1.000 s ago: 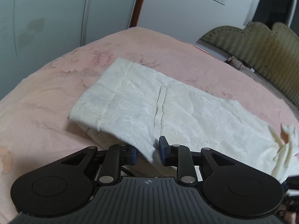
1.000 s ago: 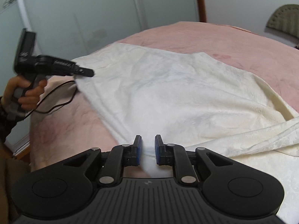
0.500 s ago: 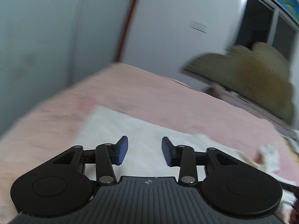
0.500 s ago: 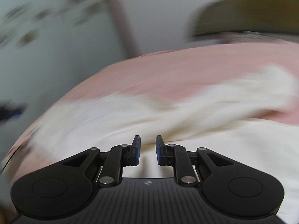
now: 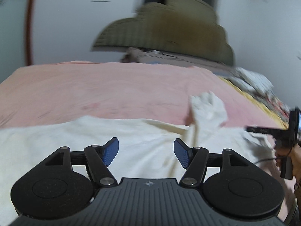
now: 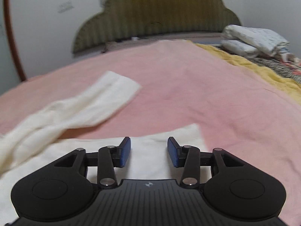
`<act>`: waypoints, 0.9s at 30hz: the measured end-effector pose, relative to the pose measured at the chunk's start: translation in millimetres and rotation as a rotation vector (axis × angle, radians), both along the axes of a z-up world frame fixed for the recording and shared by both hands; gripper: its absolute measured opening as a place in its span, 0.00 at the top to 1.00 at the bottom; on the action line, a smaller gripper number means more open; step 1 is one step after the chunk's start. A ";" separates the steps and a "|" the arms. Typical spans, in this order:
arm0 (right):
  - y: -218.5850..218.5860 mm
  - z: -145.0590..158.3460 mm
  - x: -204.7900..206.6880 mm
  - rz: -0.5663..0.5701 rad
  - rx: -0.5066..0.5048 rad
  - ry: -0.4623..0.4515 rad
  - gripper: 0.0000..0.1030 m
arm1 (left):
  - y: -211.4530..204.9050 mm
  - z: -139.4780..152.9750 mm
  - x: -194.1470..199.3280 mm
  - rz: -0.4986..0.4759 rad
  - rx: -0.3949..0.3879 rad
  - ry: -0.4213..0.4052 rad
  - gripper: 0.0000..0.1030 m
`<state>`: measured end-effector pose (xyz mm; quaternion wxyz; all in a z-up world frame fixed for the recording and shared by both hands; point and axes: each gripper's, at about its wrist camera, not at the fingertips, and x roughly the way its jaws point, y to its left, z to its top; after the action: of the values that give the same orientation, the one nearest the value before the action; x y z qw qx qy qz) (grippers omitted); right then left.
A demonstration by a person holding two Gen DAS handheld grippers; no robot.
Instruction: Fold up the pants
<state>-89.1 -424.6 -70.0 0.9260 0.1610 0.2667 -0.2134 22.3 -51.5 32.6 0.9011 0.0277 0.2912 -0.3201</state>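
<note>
Cream pants [image 6: 79,113] spread on pink bed [image 6: 207,94].
Left gripper [image 5: 146,153] and right gripper [image 6: 149,151]: jaws apart, holding nothing.

2 low views, facing headboard [image 6: 156,13]

A bed with a pink sheet [image 6: 188,86] carries cream pants [image 6: 79,103] — folded white bedding [image 6: 254,39] lies near its headboard [image 6: 156,13].

Pink bedspread [image 6: 188,86], olive headboard [image 6: 156,13], folded bedding [image 6: 255,39]
</note>
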 end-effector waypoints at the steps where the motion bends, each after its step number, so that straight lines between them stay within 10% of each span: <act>1: 5.8 -1.9 0.9 0.045 0.027 -0.011 0.47 | -11.0 -4.7 0.1 -0.030 0.013 -0.010 0.33; 8: 38.5 -18.5 15.8 0.085 -0.125 0.086 0.16 | -83.1 -47.2 -19.4 -0.208 0.210 -0.168 0.34; 11: 39.7 -20.6 19.2 0.049 -0.150 0.123 0.00 | -99.3 -65.5 -29.5 -0.243 0.285 -0.258 0.52; 20: 31.2 -21.7 13.0 0.048 -0.083 0.101 0.00 | -112.7 -83.5 -25.7 -0.231 0.312 -0.281 0.92; 27: 50.0 35.2 49.0 0.094 -0.129 0.036 0.01 | -106.4 -86.2 -39.6 -0.314 0.227 -0.266 0.94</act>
<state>-40.1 -374.6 -34.9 0.9385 0.0845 0.2763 -0.1892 -17.3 -157.9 -53.6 0.8619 0.2158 0.1963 -0.4148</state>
